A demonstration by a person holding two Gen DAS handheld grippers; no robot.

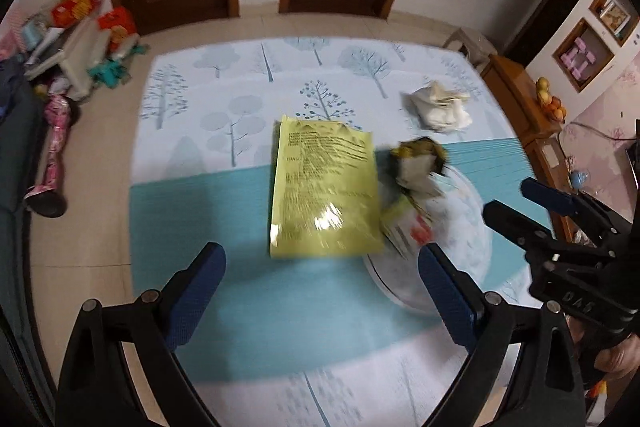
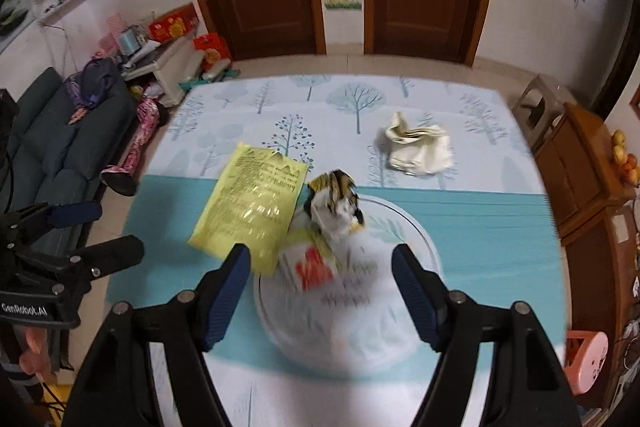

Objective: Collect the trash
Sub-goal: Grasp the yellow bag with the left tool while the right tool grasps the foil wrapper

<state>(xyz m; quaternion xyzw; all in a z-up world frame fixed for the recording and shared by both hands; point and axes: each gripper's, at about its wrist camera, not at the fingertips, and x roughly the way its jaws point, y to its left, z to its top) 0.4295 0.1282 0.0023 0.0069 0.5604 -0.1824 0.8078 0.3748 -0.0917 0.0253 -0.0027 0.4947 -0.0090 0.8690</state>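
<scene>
From the left wrist view, the left gripper [image 1: 322,275] is seen spread wide above the mat [image 1: 224,211], with nothing between its jaws. A yellow packet [image 1: 326,191] lies flat on the mat just ahead. A crumpled wrapper [image 1: 418,163] rests beside the packet's right edge, and white tissue [image 1: 440,105] lies farther back, apart. The right gripper [image 1: 516,201] is visible at the right, jaws parted.

From the right wrist view, the right gripper [image 2: 322,279] is seen open and empty over a blurred red-and-white wrapper [image 2: 316,267]. The packet [image 2: 252,207], crumpled wrapper [image 2: 334,205] and tissue [image 2: 418,147] lie beyond. The left gripper [image 2: 108,231] is seen at the left, open.
</scene>
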